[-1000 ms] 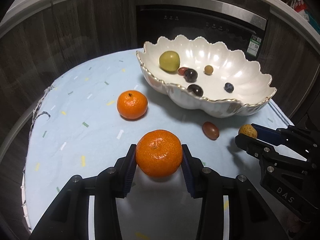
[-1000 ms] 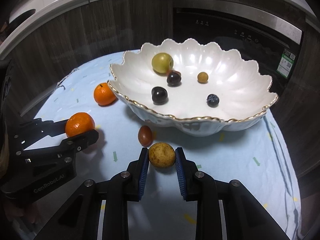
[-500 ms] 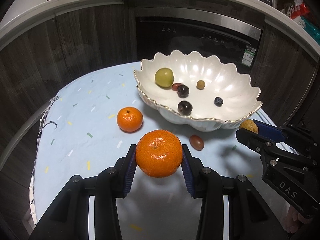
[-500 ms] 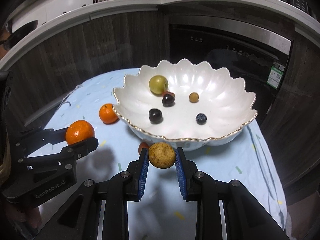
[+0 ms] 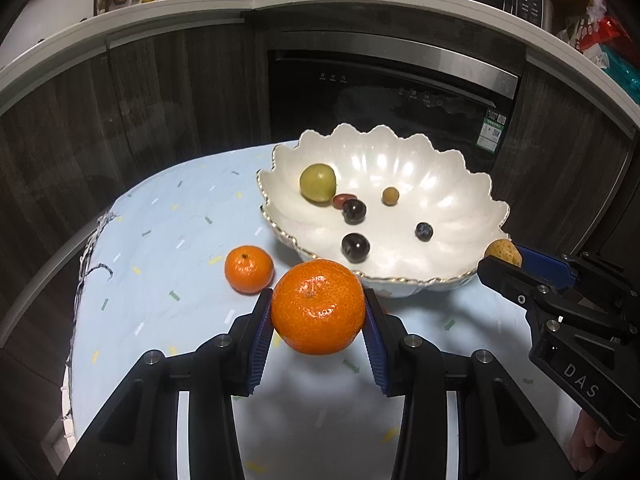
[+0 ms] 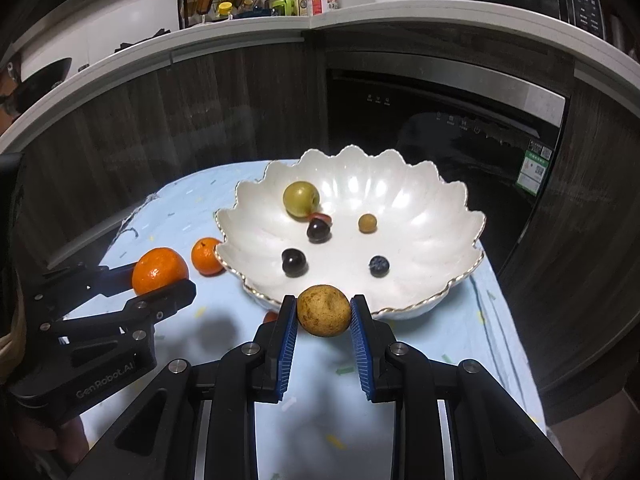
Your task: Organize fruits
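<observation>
My left gripper [image 5: 318,312] is shut on a large mandarin [image 5: 318,307], held above the cloth in front of the white scalloped bowl [image 5: 472,200]. My right gripper [image 6: 324,311] is shut on a small brown round fruit [image 6: 324,310], held near the bowl's [image 6: 440,208] front rim. The bowl holds a green fruit [image 6: 301,199], dark grapes [image 6: 294,262], a small tan fruit [image 6: 367,223] and a blueberry [image 6: 378,265]. A second mandarin [image 5: 249,269] lies on the cloth left of the bowl. A red fruit [image 6: 271,317] peeks out behind my right finger.
The table is covered with a light blue cloth [image 5: 160,248]. Dark cabinets and an oven [image 5: 384,92] stand behind the table. A counter with bottles [image 6: 256,0] runs above. The cloth's edge drops off on the left.
Both grippers have lifted with their fruits and pulled back; the bowl and table look smaller and lower. The red fruit is now mostly hidden behind the fingers.
</observation>
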Demonstrator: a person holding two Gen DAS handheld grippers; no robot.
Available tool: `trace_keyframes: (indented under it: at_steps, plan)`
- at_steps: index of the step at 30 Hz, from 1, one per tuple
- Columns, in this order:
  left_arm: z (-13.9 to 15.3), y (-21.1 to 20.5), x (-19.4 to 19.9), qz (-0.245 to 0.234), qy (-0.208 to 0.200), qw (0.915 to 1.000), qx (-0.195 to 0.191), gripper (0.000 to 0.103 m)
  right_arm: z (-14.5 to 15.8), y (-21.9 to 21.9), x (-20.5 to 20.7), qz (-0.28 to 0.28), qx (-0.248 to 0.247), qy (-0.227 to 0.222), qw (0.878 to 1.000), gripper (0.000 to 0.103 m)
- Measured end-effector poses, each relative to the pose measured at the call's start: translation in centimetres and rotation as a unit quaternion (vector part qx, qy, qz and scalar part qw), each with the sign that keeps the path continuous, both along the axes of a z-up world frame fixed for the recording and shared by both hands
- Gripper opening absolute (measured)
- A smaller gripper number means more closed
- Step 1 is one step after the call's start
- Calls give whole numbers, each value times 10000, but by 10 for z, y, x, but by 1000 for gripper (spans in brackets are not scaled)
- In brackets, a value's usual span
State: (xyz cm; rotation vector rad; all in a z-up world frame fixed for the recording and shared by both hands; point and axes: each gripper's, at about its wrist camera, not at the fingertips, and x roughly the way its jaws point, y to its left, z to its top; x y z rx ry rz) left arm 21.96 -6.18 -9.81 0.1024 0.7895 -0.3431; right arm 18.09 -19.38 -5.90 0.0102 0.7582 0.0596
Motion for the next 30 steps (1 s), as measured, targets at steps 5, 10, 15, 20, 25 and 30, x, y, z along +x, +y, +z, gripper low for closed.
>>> trace_keyframes:
  at_steps: [5,10,15,20,25,30]
  plan:
    - [4,-7,3,-43,-40,10000,-3,42,4,-8,2,-79,4,-39,10000,28]
    - [8,-17,8,-95,-62,9999,-19,42,9,-19,5,-214,-13,-107,9997,28]
    - [12,-27,16,-152,-73,9998,-51,42,13,-33,11,-362,-27,-158,9992,28]
    - [12,-37,24,-219,-49,9997,-58,42,15,-45,18,-476,-32,-176,9987,28]
    - [13,-48,33,-277,22,9995,-113,42,16,-55,24,-535,-34,-171,9984,28]
    - [10,-62,39,-352,73,9993,-117,42,15,-64,33,-547,-21,-115,9984,28]
